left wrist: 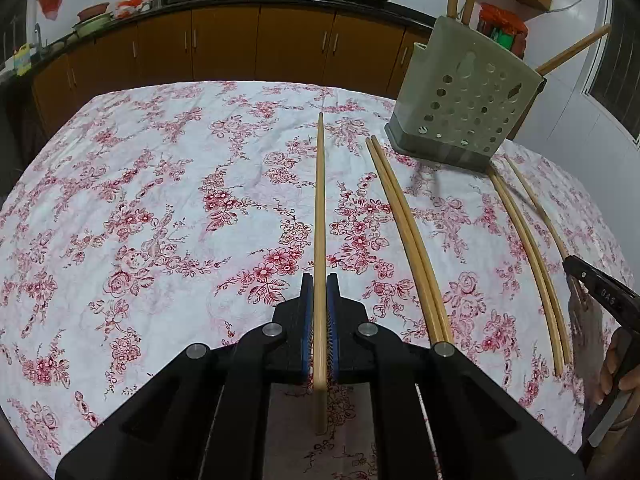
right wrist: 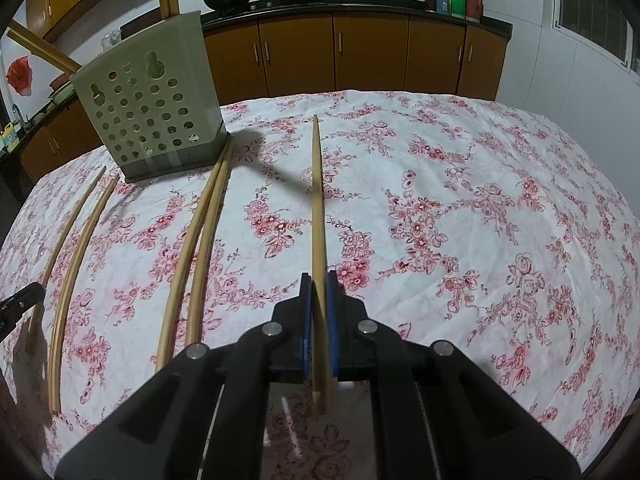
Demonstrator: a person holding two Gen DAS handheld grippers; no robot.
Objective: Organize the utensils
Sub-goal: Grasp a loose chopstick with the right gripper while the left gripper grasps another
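Note:
My left gripper (left wrist: 319, 284) is shut on a wooden chopstick (left wrist: 319, 216) that points forward above the floral tablecloth. My right gripper (right wrist: 319, 282) is shut on another wooden chopstick (right wrist: 318, 200), also pointing forward. A green perforated utensil holder (left wrist: 466, 108) stands at the far right in the left wrist view, and at the far left in the right wrist view (right wrist: 150, 108), with chopsticks sticking out of its top. Two pairs of chopsticks (left wrist: 408, 232) (left wrist: 528, 248) lie on the cloth between the grippers. The right gripper's edge shows in the left wrist view (left wrist: 600, 292).
The table (left wrist: 140, 200) is covered by a white cloth with red flowers. Behind it run brown kitchen cabinets (left wrist: 224, 44) with woks and pots on a dark counter. Another single chopstick (left wrist: 540, 208) lies beside the holder, and a window is on the right wall.

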